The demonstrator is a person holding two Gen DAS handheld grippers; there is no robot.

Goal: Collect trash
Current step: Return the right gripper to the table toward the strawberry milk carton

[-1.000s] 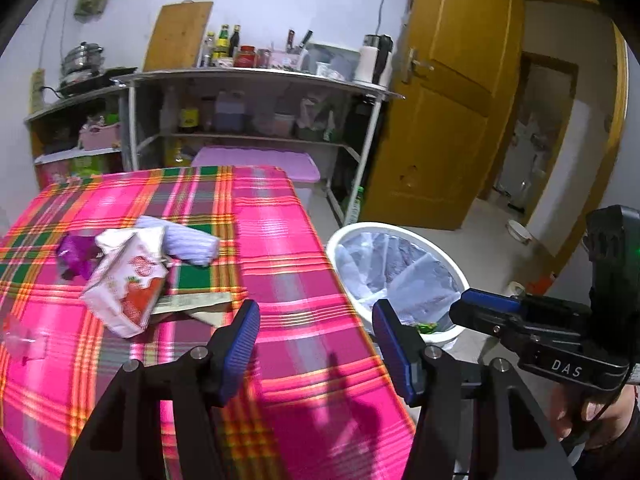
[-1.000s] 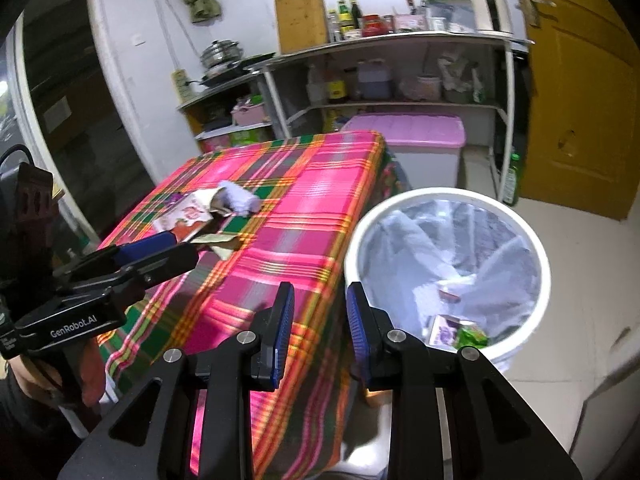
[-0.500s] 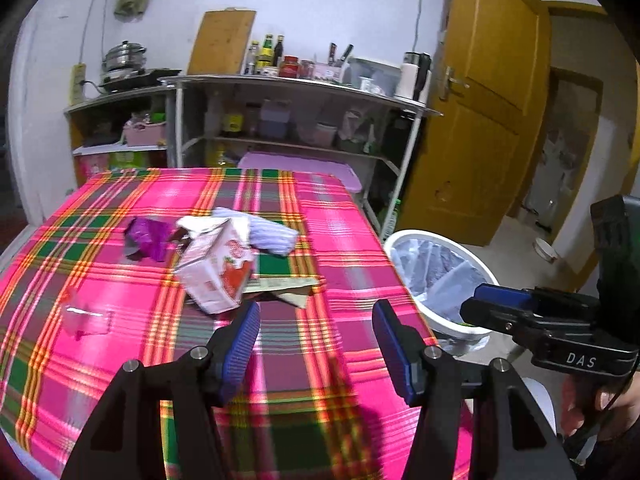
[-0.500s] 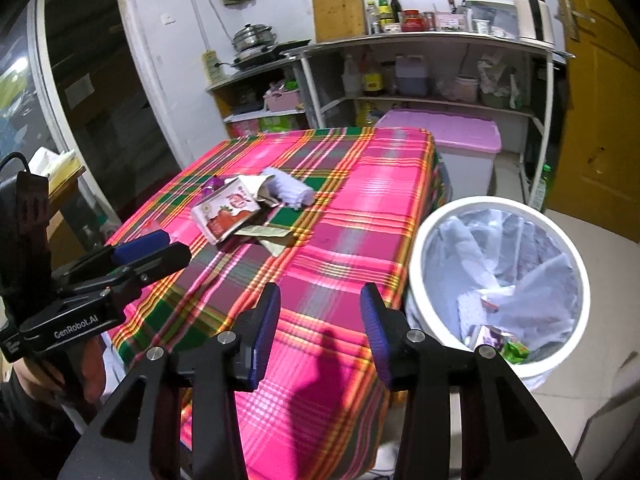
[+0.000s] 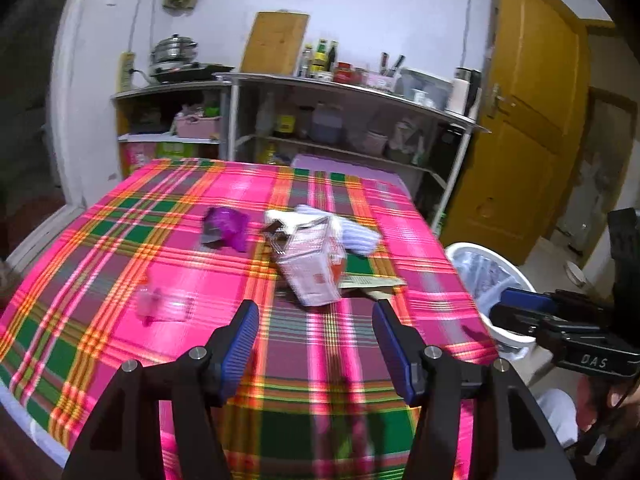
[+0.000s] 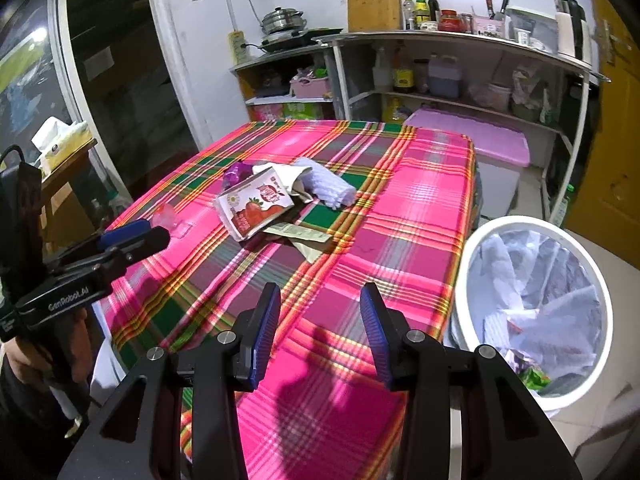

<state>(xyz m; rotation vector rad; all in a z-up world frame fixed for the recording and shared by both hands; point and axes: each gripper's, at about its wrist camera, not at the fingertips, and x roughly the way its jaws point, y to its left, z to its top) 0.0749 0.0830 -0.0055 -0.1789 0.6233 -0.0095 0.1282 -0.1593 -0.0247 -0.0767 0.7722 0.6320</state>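
A strawberry carton (image 5: 314, 266) (image 6: 256, 206) lies mid-table among trash: a purple wrapper (image 5: 226, 230) (image 6: 236, 172), a white knit cloth (image 5: 356, 236) (image 6: 326, 184), flat paper packets (image 5: 372, 282) (image 6: 298, 234) and a clear plastic piece (image 5: 162, 304) (image 6: 170, 220). My left gripper (image 5: 316, 336) is open and empty, over the table's near part, short of the carton. My right gripper (image 6: 318, 322) is open and empty, over the table's near right corner. A white lined bin (image 5: 486, 280) (image 6: 536, 308) stands on the floor right of the table.
The table has a pink plaid cloth (image 5: 120, 248) (image 6: 420, 208). Metal shelves (image 5: 352, 92) (image 6: 460, 40) with bottles and pots stand behind it, with a purple box (image 6: 472, 136) below. A yellow door (image 5: 532, 120) is at the right. A dark doorway (image 6: 112, 80) is at the left.
Both grippers have swung left from the bin toward the table. The right gripper's jaws have opened wider. The trash pile now sits ahead of the left gripper.
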